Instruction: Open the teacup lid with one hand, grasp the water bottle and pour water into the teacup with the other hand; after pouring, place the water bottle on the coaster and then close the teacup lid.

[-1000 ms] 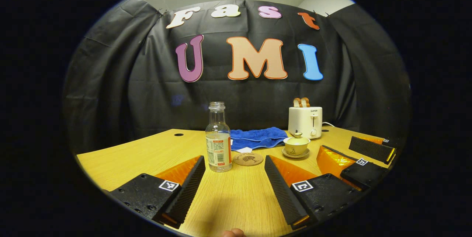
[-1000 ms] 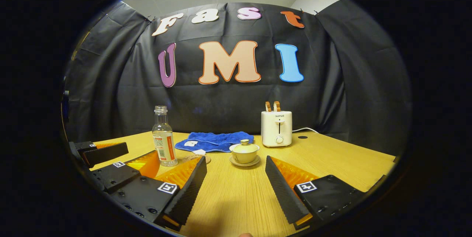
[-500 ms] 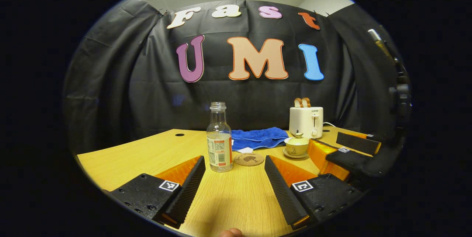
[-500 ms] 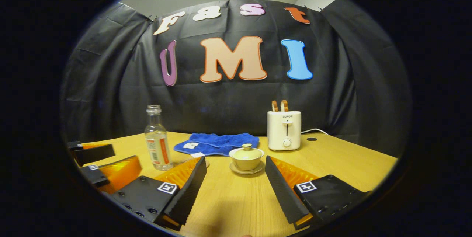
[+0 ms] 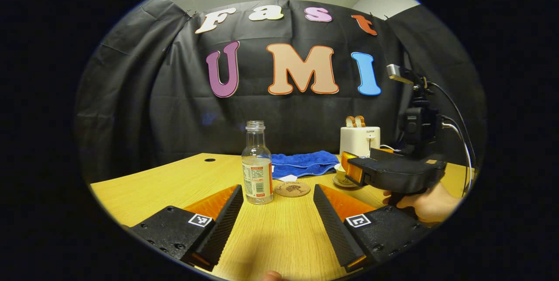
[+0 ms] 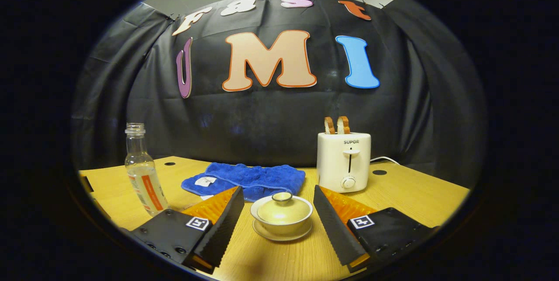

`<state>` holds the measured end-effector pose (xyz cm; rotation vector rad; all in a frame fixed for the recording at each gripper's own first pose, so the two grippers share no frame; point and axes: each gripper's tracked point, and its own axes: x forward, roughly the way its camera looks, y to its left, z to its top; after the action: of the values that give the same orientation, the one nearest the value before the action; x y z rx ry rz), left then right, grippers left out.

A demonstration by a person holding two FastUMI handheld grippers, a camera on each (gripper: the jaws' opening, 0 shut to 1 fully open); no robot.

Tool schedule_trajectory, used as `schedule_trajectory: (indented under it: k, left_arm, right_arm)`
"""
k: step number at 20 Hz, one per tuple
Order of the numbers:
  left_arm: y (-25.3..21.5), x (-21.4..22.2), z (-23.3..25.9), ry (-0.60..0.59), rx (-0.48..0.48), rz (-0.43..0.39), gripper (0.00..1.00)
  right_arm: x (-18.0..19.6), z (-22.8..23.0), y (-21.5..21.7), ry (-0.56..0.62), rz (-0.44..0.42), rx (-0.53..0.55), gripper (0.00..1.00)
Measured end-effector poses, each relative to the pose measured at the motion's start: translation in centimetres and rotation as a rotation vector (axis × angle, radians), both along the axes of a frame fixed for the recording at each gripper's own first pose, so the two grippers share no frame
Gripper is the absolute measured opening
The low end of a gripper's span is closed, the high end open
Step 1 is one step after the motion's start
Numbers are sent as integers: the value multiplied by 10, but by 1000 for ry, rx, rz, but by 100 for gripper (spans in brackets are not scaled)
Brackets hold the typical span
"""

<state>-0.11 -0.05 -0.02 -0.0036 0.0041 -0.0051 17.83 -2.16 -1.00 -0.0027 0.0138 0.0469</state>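
An uncapped clear water bottle (image 5: 257, 164) with a label stands on the wooden table, just ahead of my open left gripper (image 5: 277, 222), close to its left finger. A round cork coaster (image 5: 292, 189) lies right of the bottle. In the right gripper view the pale lidded teacup (image 6: 281, 216) on its saucer sits between the fingers of my open right gripper (image 6: 277, 224), untouched, with its lid on. The bottle (image 6: 143, 171) stands far left there. The left gripper view shows the right gripper (image 5: 384, 172), held by a hand (image 5: 426, 204), covering most of the teacup (image 5: 340, 172).
A blue towel (image 6: 249, 178) lies behind the teacup. A white toaster (image 6: 343, 161) holding two bread slices stands at the back right with its cord. The table (image 5: 279, 237) has small round holes near its far edge. Black cloth closes off the back.
My right gripper has moved forward to the teacup, which now sits between its fingers. In the left gripper view it has swung in front of the cup. My left gripper has stayed put.
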Motion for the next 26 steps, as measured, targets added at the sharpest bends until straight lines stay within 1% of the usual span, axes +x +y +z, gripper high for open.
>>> schedule_trajectory:
  k: [1, 2, 4, 7, 9, 13, 16, 18, 20, 21, 22, 23, 26]
  left_arm:
    - [-1, 1, -1, 1, 0, -1, 94]
    - [-1, 2, 0, 0, 0, -1, 95]
    - [0, 1, 0, 1, 0, -2, 94]
    - [0, 0, 0, 0, 0, -3, 95]
    - [0, 0, 0, 0, 0, -2, 94]
    - [1, 1, 0, 0, 0, -3, 94]
    - [0, 0, 0, 0, 0, -3, 94]
    - [1, 0, 1, 0, 0, -3, 94]
    - [1, 0, 1, 0, 0, -3, 95]
    - [1, 0, 0, 0, 0, -3, 94]
    - [1, 0, 0, 0, 0, -3, 94]
    - [1, 0, 0, 0, 0, -2, 94]
    - [1, 0, 0, 0, 1, -1, 94]
  right_arm:
    - [8, -1, -1, 5, 1, -3, 99]
    - [16, -3, -5, 10, -10, -6, 95]
    - [27, -6, -6, 25, -16, -13, 95]
    - [41, -10, -2, 40, 9, -40, 94]
    - [39, -9, -1, 49, 12, -45, 77]
    - [43, -16, -1, 84, 18, -56, 76]
    - [50, -23, 4, 118, 31, -94, 76]
    - [49, -23, 0, 135, 11, -102, 48]
    - [50, -28, -3, 160, 13, -69, 47]
    - [51, -27, -4, 162, 13, -57, 48]
    - [38, -17, -6, 171, 8, -47, 40]
    - [51, -28, -4, 167, 16, -49, 31]
    - [50, -28, -4, 166, 23, -52, 32]
